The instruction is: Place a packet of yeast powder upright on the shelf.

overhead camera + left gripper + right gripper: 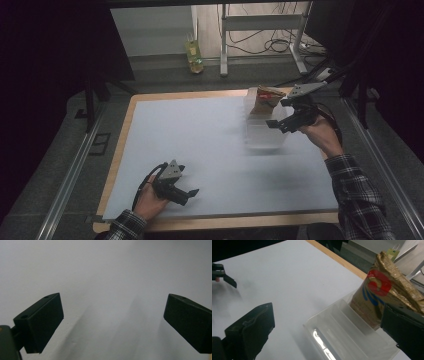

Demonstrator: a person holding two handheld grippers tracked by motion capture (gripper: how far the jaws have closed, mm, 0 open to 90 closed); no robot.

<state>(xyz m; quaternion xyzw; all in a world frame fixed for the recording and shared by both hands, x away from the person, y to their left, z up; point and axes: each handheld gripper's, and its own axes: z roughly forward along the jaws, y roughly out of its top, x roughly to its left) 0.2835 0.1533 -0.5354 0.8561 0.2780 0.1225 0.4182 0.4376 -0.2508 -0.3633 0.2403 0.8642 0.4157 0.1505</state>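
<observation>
A clear plastic bin (pixel 262 134) sits at the far right of the white table top (pixel 200 145). A crumpled gold-brown bag with a red and blue print (pixel 265 101) stands upright in its far end. My right gripper (pixel 280 124) hovers open over the bin's right side. In the right gripper view the bag (pixel 382 292) stands in the bin (pixel 342 337) between the wide-apart jaws, nearer the right one, and nothing is gripped. My left gripper (pixel 189 194) rests open low over the table near the front left. Its jaws frame bare white surface (pixel 112 290).
A wooden rim (pixel 215 221) borders the table. Beyond the far edge stand a yellow-green bottle (pixel 194 55) on the floor, a metal frame (pixel 260 30) and loose cables. Metal rails (pixel 65 185) run along both sides. Dark curtains close in left and right.
</observation>
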